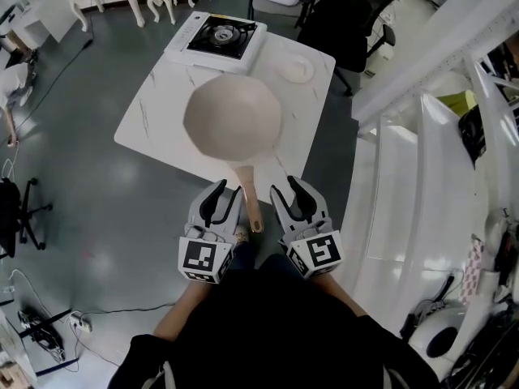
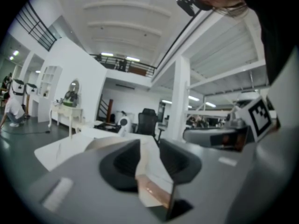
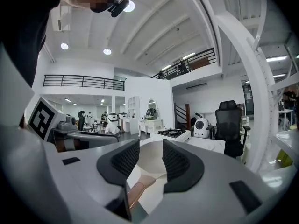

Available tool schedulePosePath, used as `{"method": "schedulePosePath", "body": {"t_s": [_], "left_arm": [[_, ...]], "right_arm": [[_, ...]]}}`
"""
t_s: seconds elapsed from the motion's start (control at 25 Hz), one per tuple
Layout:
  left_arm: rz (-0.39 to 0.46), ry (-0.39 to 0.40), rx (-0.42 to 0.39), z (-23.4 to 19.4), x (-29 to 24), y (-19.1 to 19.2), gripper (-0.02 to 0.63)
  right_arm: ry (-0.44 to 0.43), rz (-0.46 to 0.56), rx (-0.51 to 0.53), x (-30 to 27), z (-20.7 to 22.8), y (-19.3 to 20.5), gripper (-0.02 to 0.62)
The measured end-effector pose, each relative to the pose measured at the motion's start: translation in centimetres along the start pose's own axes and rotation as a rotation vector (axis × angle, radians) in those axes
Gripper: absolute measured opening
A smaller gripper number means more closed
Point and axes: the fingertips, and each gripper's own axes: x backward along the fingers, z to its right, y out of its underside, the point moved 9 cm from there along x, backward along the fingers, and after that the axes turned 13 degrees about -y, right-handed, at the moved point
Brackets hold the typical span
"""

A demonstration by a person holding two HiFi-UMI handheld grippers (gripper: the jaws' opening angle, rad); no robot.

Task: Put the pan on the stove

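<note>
Head view: both grippers held low and close to the body, side by side, just off the near edge of the bench, pointing toward its far edge. Marker cubes face up at the camera. A bare forearm shows behind the left one.

Left gripper: fingers apart, nothing clamped. It sits just left of the pan handle. In the left gripper view the gap shows pale bench and pan surface. The coppery handle end lies low and right of the gap, not pinched by the pads.

Right gripper: fingers apart, nothing clamped. It sits just right of the handle. In the right gripper view the pan bowl fills the gap, and the handle runs down-left past the left finger.

Pan: beige, toward the near edge of the bench, its handle sticking out over that edge between the two grippers.

Stove: at the far edge, left of centre, well apart from the pan; burner bare. Also seen ahead in the right gripper view.

Small white dish: near the far right corner.
</note>
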Motion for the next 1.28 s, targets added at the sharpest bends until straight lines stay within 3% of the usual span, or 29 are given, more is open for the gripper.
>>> {"method": "schedulePosePath", "body": {"t_s": [0.44, 0.64, 0.96, 1.08, 1.28], "left_arm": [[-0.114, 0.061, 0.066, -2.0, -2.9, 1.7, 0.132], [-0.192, 0.1, 0.109, -2.2, -3.8, 3.5, 0.152], [-0.329, 0.174, 0.248, -2.7, -6.3, 7.2, 0.199], [-0.394, 0.208, 0.362, -2.9, -6.9, 8.6, 0.248], [-0.483, 0.281, 0.523, -2.9, -7.7, 11.3, 0.287]], "right_arm": [[-0.048, -0.109, -0.092, -2.1, 1.6, 1.9, 0.127], [-0.123, -0.177, -0.164, -2.7, 1.9, 3.8, 0.138], [-0.281, -0.286, -0.367, -4.3, 3.0, 8.3, 0.175], [-0.341, -0.317, -0.494, -4.8, 3.4, 9.7, 0.191], [-0.469, -0.418, -0.606, -5.4, 3.8, 11.6, 0.222]]}}
